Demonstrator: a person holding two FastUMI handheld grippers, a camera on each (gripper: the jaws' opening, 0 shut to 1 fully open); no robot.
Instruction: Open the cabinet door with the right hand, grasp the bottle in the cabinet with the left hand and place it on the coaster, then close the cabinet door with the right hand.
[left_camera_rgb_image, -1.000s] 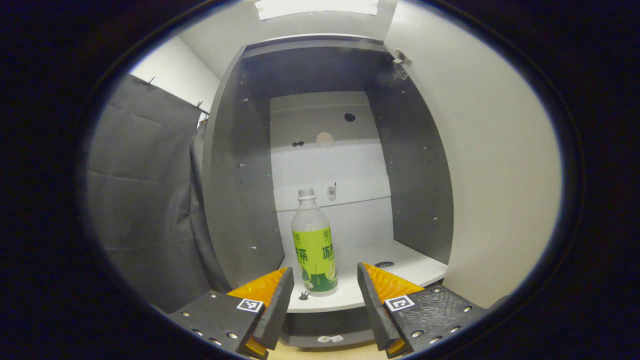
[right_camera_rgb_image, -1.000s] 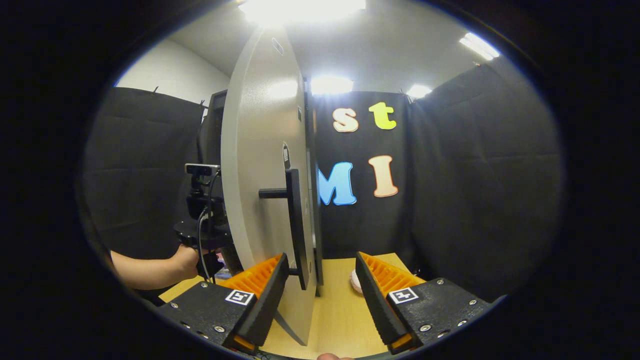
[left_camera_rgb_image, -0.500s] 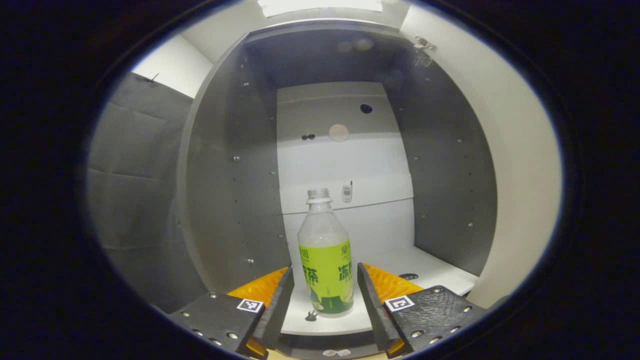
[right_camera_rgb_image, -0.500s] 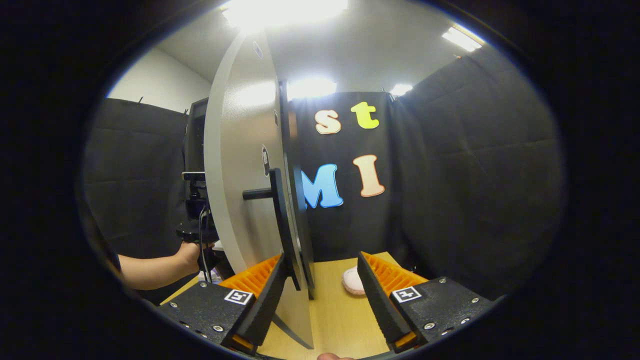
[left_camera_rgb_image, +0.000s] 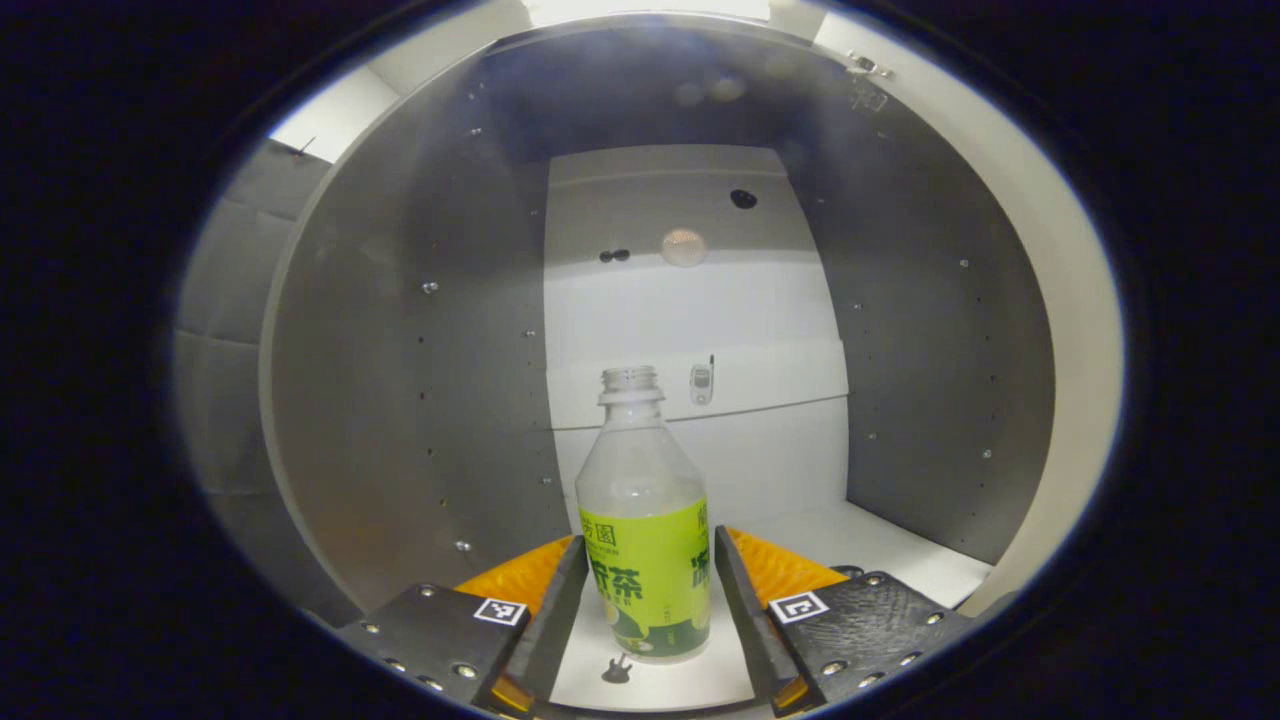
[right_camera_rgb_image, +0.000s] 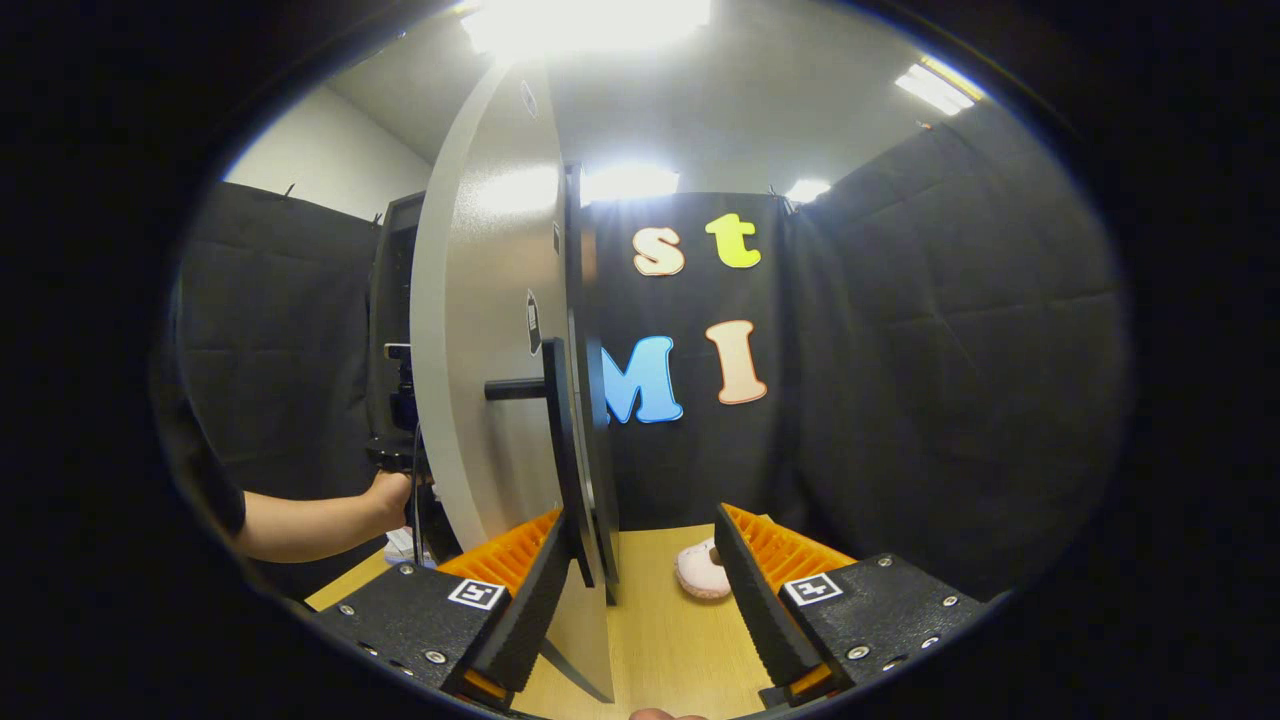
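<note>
Closer now, the bottle (left_camera_rgb_image: 643, 545) stands straight up on the cabinet (left_camera_rgb_image: 400, 400) floor, open neck at 12 o'clock, between the left gripper (left_camera_rgb_image: 640, 600) fingers, spread wide, not squeezing. Right gripper (right_camera_rgb_image: 640, 585) gapes beside the open cabinet door (right_camera_rgb_image: 480, 350), holding nothing; coaster (right_camera_rgb_image: 703, 570) sits beyond.

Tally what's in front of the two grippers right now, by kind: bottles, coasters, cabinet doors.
Bottles: 1, the bottle standing between the left gripper fingers
Coasters: 1, the coaster on the table
Cabinet doors: 1, the cabinet door, open
Total: 3
</note>
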